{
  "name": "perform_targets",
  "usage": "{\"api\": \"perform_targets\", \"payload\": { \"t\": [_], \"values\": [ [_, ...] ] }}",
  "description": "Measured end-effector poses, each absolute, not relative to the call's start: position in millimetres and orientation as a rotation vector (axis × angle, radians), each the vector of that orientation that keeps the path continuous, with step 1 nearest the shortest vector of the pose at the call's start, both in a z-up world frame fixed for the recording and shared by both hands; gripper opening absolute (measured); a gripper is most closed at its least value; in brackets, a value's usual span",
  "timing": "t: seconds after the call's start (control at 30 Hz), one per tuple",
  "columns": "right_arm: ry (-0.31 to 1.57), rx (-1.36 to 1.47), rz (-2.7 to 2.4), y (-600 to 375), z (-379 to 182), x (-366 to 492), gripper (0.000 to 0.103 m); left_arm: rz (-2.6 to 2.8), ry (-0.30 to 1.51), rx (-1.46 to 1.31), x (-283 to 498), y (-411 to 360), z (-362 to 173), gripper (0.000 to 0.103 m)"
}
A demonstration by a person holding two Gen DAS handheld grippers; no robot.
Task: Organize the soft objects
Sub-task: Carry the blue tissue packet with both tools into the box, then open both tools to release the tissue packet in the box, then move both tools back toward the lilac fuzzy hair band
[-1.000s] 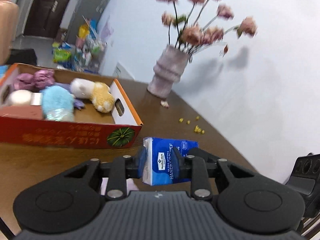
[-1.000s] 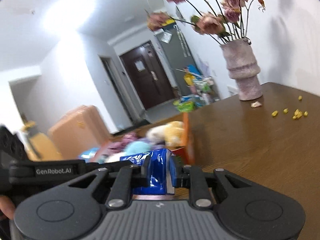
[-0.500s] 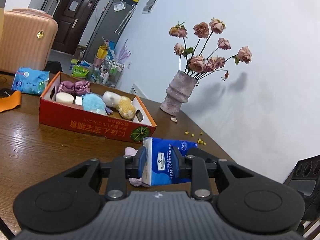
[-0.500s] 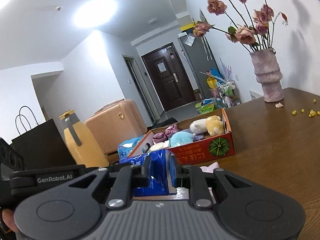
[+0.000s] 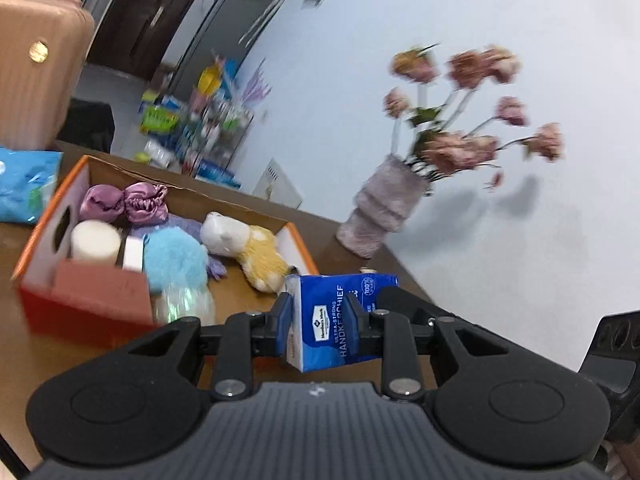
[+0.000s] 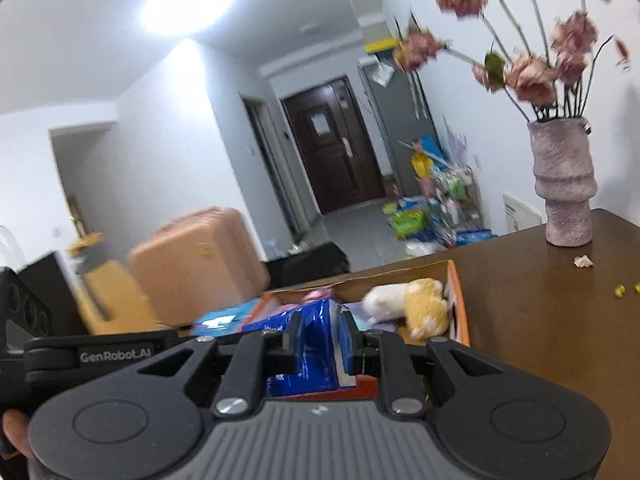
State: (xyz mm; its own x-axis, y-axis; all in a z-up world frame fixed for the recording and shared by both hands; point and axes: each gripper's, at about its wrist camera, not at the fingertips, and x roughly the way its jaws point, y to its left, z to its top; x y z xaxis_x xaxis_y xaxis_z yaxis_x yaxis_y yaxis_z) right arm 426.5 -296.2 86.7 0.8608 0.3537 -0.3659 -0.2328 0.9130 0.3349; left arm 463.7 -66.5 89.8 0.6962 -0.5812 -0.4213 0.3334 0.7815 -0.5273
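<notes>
Both grippers pinch one blue handkerchief tissue pack (image 5: 340, 320) between them. My left gripper (image 5: 320, 316) is shut on one end, my right gripper (image 6: 320, 340) on the other end of the tissue pack (image 6: 316, 344). The pack hangs just in front of the red and orange cardboard box (image 5: 80, 304), over its near right corner. Inside the box lie a white-and-yellow plush (image 5: 248, 248), a light blue fluffy toy (image 5: 174, 258), purple satin scrunchies (image 5: 124, 204) and a white roll (image 5: 96, 240). In the right wrist view the plush (image 6: 412, 304) shows behind the pack, against the box wall (image 6: 458, 304).
A rough purple vase (image 5: 380, 208) of dried pink flowers stands on the brown table (image 6: 540, 320) by the white wall, with yellow crumbs (image 6: 620, 290) near it. A light blue packet (image 5: 24, 184) lies left of the box. A tan suitcase (image 6: 192, 264) stands beyond the table.
Half a second ago both grippers had drawn back from the box; now they have moved toward it again with the pack, which hangs over the box's near corner. Both grips are unchanged.
</notes>
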Motion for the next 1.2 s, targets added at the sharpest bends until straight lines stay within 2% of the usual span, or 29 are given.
{"api": "perform_targets", "payload": {
  "t": [0.2, 0.37, 0.47, 0.6, 0.7, 0.83, 1.0, 1.03, 1.07, 1.1, 1.13, 1.2],
  "values": [
    [0.623, 0.298, 0.255, -294, 44, 552, 0.018, -0.444, 0.783, -0.435, 581, -77, 44, 0.027],
    [0.795, 0.25, 0.217, -282, 5, 612, 0.015, -0.359, 0.894, -0.32, 627, -93, 12, 0.026],
    [0.849, 0.204, 0.206, -278, -3, 625, 0.011, -0.361, 0.914, -0.283, 634, -96, 7, 0.027],
    [0.851, 0.203, 0.219, -279, 3, 625, 0.014, -0.367, 0.893, -0.255, 632, -96, 12, 0.032],
    [0.832, 0.19, 0.228, -280, 15, 616, 0.015, -0.366, 0.854, -0.208, 625, -95, 24, 0.04],
    [0.784, 0.166, 0.225, -292, 49, 597, 0.016, -0.348, 0.814, -0.139, 602, -88, 51, 0.043],
    [0.714, 0.118, 0.204, -315, 97, 547, 0.031, -0.283, 0.712, -0.033, 553, -65, 96, 0.067],
    [0.702, 0.099, 0.198, -317, 105, 534, 0.033, -0.269, 0.688, -0.013, 541, -60, 104, 0.076],
    [0.688, 0.084, 0.195, -320, 112, 523, 0.042, -0.249, 0.661, 0.01, 527, -55, 111, 0.089],
    [0.672, 0.064, 0.194, -320, 118, 511, 0.056, -0.221, 0.635, 0.032, 515, -51, 116, 0.096],
    [0.657, 0.042, 0.195, -320, 124, 497, 0.063, -0.184, 0.603, 0.05, 502, -48, 121, 0.103],
    [0.608, 0.027, 0.195, -320, 133, 471, 0.072, -0.14, 0.551, 0.086, 478, -43, 128, 0.103]
  ]
}}
